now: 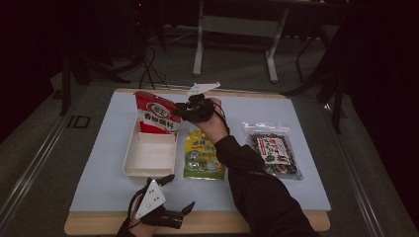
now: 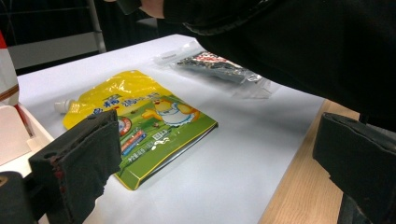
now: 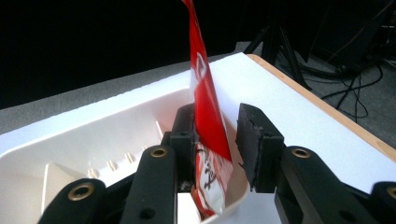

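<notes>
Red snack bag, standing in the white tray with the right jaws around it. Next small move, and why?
Probably draw the right gripper straight back off the red snack bag. The bag stands in the white tray, its lower end below the rim, and the jaws stand apart: one pad lies against the bag, the other shows a gap. Going straight back should avoid tipping it.

Chinese print on the red bag (image 1: 155,114) seems unreadable.
</notes>
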A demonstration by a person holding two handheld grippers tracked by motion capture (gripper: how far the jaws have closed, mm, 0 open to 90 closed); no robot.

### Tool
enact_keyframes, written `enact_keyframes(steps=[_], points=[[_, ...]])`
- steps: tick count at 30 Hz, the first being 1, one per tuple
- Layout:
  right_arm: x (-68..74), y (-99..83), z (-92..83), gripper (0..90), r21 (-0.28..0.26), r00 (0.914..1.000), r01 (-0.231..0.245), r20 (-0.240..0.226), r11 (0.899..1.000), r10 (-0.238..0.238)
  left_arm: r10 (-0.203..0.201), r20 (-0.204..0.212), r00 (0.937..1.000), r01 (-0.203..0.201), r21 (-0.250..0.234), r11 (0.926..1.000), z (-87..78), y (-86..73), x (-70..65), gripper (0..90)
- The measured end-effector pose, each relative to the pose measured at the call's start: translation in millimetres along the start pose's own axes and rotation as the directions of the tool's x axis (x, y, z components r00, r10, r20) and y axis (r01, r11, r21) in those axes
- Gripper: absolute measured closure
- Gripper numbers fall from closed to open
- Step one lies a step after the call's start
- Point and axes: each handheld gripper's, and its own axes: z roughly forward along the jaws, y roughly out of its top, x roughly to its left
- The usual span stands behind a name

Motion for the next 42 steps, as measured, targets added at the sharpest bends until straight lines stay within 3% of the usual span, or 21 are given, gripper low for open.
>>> enact_keyframes(steps=[8, 15, 16, 23, 24, 30, 35, 38, 39, 42], points=[[-3.6, -13.7, -12.0, 63.5, 0.01, 0.9997, -0.015, 0.018, 1.0, 0.015, 0.005, 0.002, 1.0, -0.005, 0.002, 1.0, 1.3, -0.1, -0.5, 2.4], [-6.5, -26.0, -33.0, 63.5, 0.018, 0.9988, -0.012, 0.049, 1.0, 0.011, 0.004, 0.006, 1.0, -0.004, 0.004, 1.0, 2.9, 0.3, -1.1, 2.4], [-9.9, -30.3, -49.5, 63.6, 0.011, 0.9975, -0.003, 0.07, 1.0, 0.002, 0.006, 0.005, 1.0, -0.006, 0.006, 1.0, 3.7, 0.3, -1.9, 2.4], [-22.9, -44.5, -91.7, 67.6, 0.001, 0.9906, 0.013, 0.136, 1.0, -0.013, 0.007, 0.001, 1.0, -0.007, 0.006, 1.0, 5.5, -0.1, -1.9, 2.4], [-22.9, -44.5, -91.7, 67.6, 0.001, 0.9906, 0.013, 0.136, 1.0, -0.013, 0.007, 0.001, 1.0, -0.007, 0.006, 1.0, 5.5, -0.1, -1.9, 2.4], [-42.0, -70.8, -132.8, 72.9, 0.014, 0.9761, -0.004, 0.217, 1.0, 0.001, 0.01, 0.006, 0.9999, -0.01, 0.018, 0.9998, 8.6, -1.1, -1.8, 2.4], [-60.9, -95.6, -160.1, 80.1, 0.025, 0.9648, -0.053, 0.259, 0.998, 0.045, 0.009, 0.012, 0.9999, -0.009, 0.023, 0.9997, 11.5, -1.9, -2.7, 2.4], [-73.3, -111.4, -173.9, 88.0, 0.05, 0.9525, -0.08, 0.298, 0.995, 0.062, 0.006, 0.014, 0.9999, -0.006, 0.026, 0.9996, 12.4, -2.3, -2.9, 2.4], [-77.6, -116.8, -177.9, 89.7, 0.064, 0.9448, -0.098, 0.32, 0.993, 0.072, 0.008, 0.016, 0.9998, -0.008, 0.029, 0.9995, 13.0, -2.6, -2.9, 2.4], [-89.3, -132.9, -189.9, 89.9, 0.065, 0.9291, -0.149, 0.351, 0.987, 0.117, 0.005, 0.017, 0.9998, -0.005, 0.031, 0.9995, 13.7, -3.0, -2.6, 2.4]])
